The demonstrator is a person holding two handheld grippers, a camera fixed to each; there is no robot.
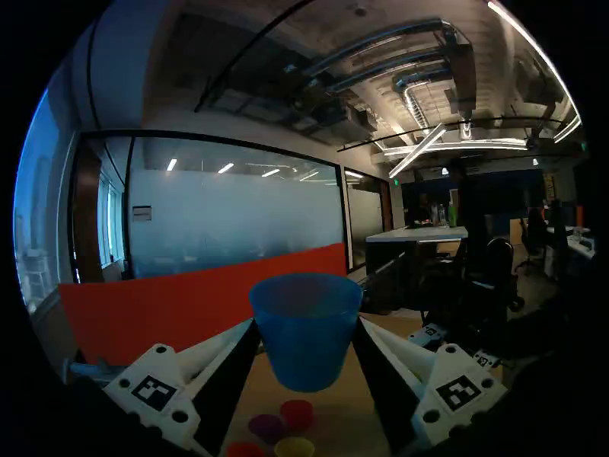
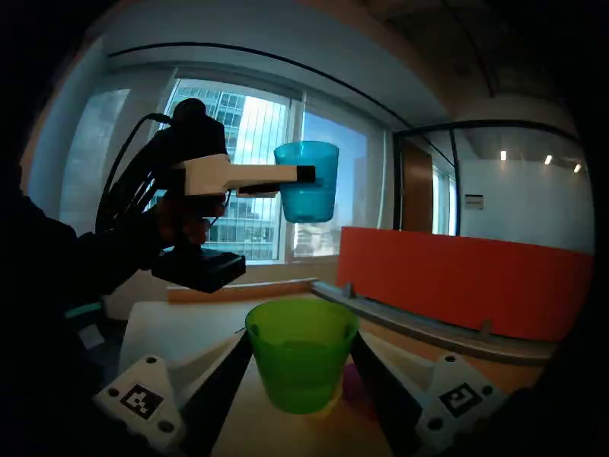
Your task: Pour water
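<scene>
In the left gripper view my left gripper (image 1: 307, 335) is shut on a blue plastic cup (image 1: 306, 331), held upright above the wooden table (image 1: 358, 411). The right gripper view shows that same blue cup (image 2: 307, 181) raised high at the upper left, pinched by the left gripper (image 2: 304, 177) with a hand (image 2: 183, 221) behind it. My right gripper (image 2: 301, 358) is shut on a green cup (image 2: 301, 352), upright and low over the table (image 2: 175, 327). The blue cup hangs above and beyond the green one.
Several small coloured cups, red (image 1: 297, 415), purple (image 1: 266, 428) and yellow (image 1: 294, 447), stand on the table under the blue cup. An orange divider panel (image 1: 175, 305) (image 2: 472, 282) runs along the table's far edge. Windows, office desks and chairs lie beyond.
</scene>
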